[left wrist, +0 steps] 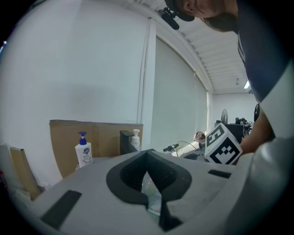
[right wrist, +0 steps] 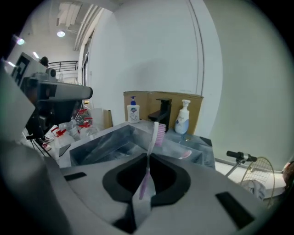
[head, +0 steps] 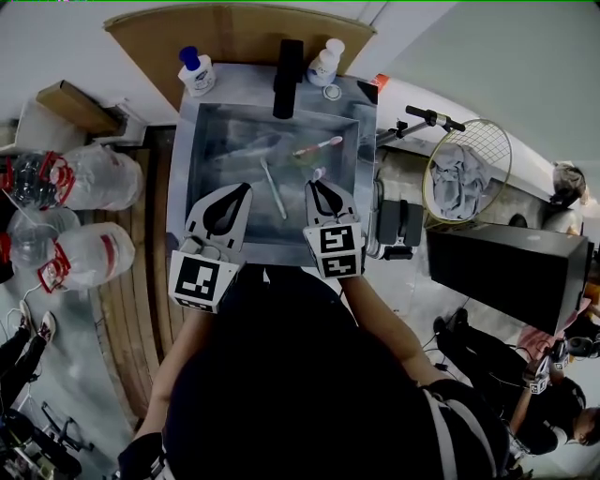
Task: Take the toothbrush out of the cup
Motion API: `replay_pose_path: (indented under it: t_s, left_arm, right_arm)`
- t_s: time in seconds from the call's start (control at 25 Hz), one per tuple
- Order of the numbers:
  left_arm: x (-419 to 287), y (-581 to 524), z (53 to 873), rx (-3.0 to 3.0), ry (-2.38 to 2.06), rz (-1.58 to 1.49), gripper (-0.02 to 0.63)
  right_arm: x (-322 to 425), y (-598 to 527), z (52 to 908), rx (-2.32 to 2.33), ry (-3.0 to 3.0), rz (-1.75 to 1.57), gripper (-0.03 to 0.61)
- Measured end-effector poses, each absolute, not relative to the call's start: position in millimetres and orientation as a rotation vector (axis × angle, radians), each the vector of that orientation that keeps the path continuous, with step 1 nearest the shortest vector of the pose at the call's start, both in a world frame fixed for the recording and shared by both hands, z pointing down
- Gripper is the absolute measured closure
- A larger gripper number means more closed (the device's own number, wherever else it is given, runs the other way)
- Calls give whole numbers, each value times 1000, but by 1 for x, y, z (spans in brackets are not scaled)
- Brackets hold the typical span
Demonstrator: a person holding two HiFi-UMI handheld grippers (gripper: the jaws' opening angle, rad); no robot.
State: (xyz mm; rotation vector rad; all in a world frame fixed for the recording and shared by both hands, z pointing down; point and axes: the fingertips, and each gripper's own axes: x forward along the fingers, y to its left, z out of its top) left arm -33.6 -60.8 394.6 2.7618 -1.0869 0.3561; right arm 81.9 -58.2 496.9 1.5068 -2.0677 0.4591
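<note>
My right gripper (head: 317, 185) (right wrist: 148, 159) is shut on a toothbrush (right wrist: 156, 133) with a pale lilac handle. Its pink bristle head (head: 319, 173) sticks up beyond the jaws, over the near right part of the steel sink (head: 204, 141). A clear cup (head: 251, 147) lies on its side on the sink floor, apart from both grippers. My left gripper (head: 245, 191) (left wrist: 147, 155) hovers over the sink's near left, its tips together and nothing visibly held. A white toothbrush (head: 274, 190) and a pink one (head: 319, 145) (right wrist: 185, 154) lie in the sink.
A black faucet (head: 288, 66) (right wrist: 161, 110) stands at the sink's back edge between two pump bottles (head: 197, 72) (head: 325, 64), with cardboard (head: 234, 28) behind. Bagged bottles (head: 89, 258) lie at the left. A round wire basket (head: 466, 173) and a black box (head: 511, 267) are at the right.
</note>
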Motion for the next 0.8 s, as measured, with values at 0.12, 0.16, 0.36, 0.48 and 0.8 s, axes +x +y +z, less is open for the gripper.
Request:
replay_pose_path:
  t_s: [0.12,0.16,0.36,0.48,0.8]
  left_arm:
    - [-40,-63,395,2744,-1118,362,594]
    - [-43,-64,395,2736,-1133,360,594]
    - [-58,-68,399,2692,-1195,380,594]
    - [-65,-69,401,2673,-1225,393,594]
    - [-93,-69,409,2592,-1315,411,594]
  right_arm:
    - [68,-56,520,1386,-2087,567,534]
    - [64,-56,527,1345,-2088,594,534]
    - [38,-55,566,1129,-2075,714,534]
    - [22,-56,590,1033,-2064,825,534]
    - [-17,-63,645,851,-1989,965,534]
